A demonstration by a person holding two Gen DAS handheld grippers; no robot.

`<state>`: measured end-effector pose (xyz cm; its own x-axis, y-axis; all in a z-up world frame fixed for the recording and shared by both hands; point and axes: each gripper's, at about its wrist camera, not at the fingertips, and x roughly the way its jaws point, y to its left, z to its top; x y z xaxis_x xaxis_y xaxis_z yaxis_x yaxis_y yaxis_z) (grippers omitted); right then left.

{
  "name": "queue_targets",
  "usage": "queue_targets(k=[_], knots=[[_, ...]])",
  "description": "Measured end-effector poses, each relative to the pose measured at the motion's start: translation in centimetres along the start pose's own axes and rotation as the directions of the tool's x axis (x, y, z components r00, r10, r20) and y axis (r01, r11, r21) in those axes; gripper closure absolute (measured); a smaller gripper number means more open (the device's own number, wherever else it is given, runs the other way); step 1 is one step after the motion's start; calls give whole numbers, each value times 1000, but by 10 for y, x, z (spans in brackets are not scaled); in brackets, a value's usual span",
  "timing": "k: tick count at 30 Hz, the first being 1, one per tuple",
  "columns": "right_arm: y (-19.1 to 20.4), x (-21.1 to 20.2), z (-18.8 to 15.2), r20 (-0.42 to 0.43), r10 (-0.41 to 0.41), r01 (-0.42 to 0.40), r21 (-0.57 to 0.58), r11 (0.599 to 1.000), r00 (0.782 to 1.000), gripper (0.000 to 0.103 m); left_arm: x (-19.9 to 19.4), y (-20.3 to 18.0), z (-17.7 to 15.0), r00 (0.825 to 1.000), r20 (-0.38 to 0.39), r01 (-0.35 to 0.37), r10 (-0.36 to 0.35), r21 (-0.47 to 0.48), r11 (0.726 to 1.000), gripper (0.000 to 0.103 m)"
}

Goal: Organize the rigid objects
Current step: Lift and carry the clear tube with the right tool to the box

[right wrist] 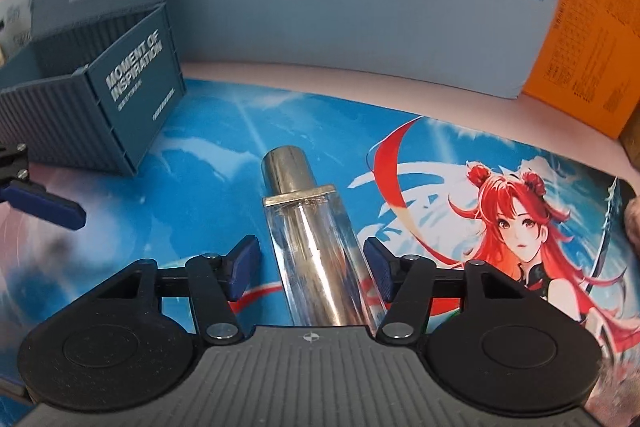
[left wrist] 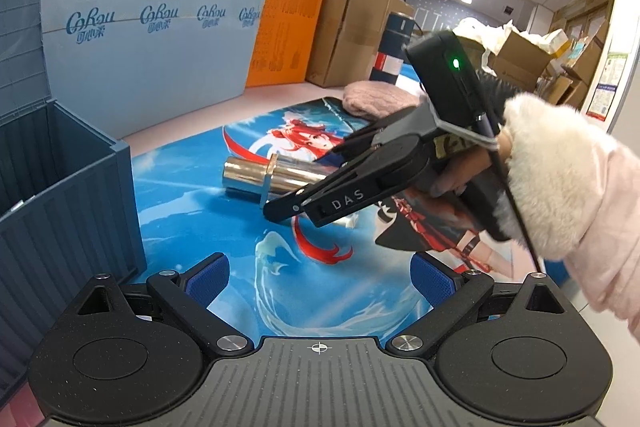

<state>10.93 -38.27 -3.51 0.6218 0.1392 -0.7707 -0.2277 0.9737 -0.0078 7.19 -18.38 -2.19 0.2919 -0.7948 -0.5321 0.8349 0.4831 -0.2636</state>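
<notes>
Your right gripper point(right wrist: 311, 267) straddles the clear, silver-capped bottle point(right wrist: 308, 227) lying on the printed mat point(right wrist: 200, 179), pads not yet touching it; your left gripper point(left wrist: 320, 279) hangs released, empty.

Pale pink surface point(right wrist: 280, 71) carries a blue anime-print mat point(right wrist: 200, 163). On mat: shiny clear-and-chrome perfume bottle point(right wrist: 308, 227) lying flat; ribbed teal plastic box point(right wrist: 132, 99) left of bottle.

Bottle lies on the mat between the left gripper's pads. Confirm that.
Wrong gripper: the bottle lies on the mat between the pads of the right gripper, as the right wrist view shows.
</notes>
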Motion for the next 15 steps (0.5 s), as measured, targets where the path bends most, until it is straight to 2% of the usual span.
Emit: queue_targets(k=[3, 9, 15], knots=[[1, -6, -4, 14, 14, -14, 8, 1000, 1000, 68, -6, 3, 3, 999, 18, 29, -29, -18, 999, 4], [5, -19, -20, 86, -8, 3, 55, 999, 996, 68, -29, 14, 12, 992, 100, 87, -80, -69, 994, 4], [12, -37, -45, 210, -11, -18, 135, 991, 978, 68, -45, 29, 19, 981, 181, 95, -65, -163, 982, 4]])
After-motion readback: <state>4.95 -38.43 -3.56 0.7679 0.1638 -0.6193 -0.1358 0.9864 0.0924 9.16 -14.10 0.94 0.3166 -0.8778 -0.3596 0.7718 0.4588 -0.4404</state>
